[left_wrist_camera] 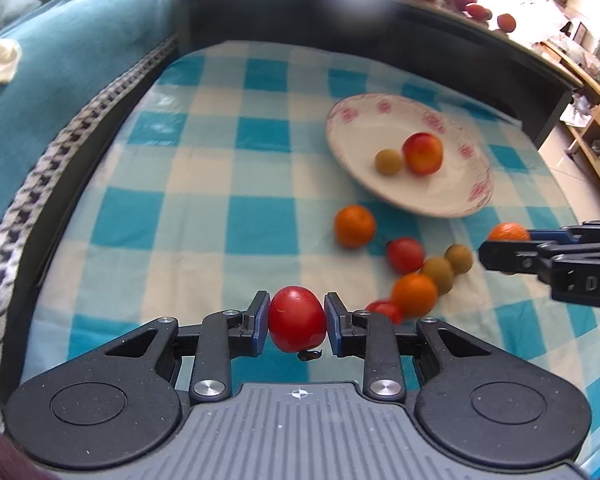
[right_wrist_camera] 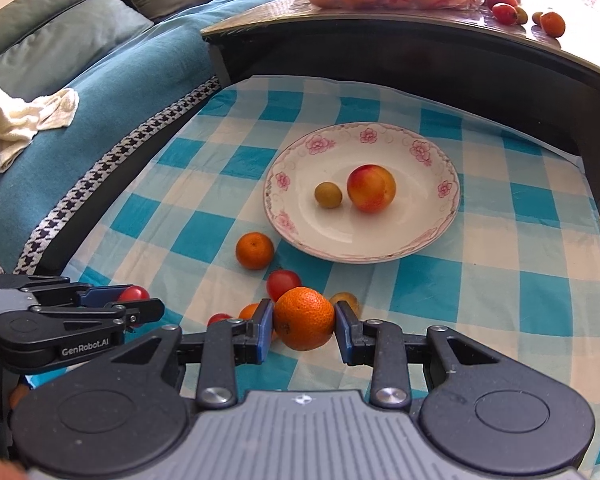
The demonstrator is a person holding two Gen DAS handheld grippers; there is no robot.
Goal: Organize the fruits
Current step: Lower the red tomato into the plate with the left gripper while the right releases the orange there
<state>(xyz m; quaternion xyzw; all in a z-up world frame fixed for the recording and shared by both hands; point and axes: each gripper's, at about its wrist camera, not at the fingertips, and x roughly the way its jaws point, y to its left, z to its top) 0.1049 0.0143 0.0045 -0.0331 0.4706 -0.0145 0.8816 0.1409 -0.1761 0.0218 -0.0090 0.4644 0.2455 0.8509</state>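
A glossy red cherry tomato is clamped between the pads of the left gripper; a small dimpled orange mandarin is pinched by the right gripper; both fruits are held above the blue-checked cloth; the carrying step is judged underway; a release over the white floral-rimmed plate is called for next.

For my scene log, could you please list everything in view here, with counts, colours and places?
plate: one, white with pink flowers, on the cloth
peach: one, red-yellow, on the plate
olive fruits: one on the plate, two loose on the cloth
loose oranges: two, on the cloth
loose tomatoes: two, red, on the cloth
checked cloth: one, blue-white
towel: one, cream, on the sofa
left gripper: shut on a red tomato
right gripper: shut on an orange
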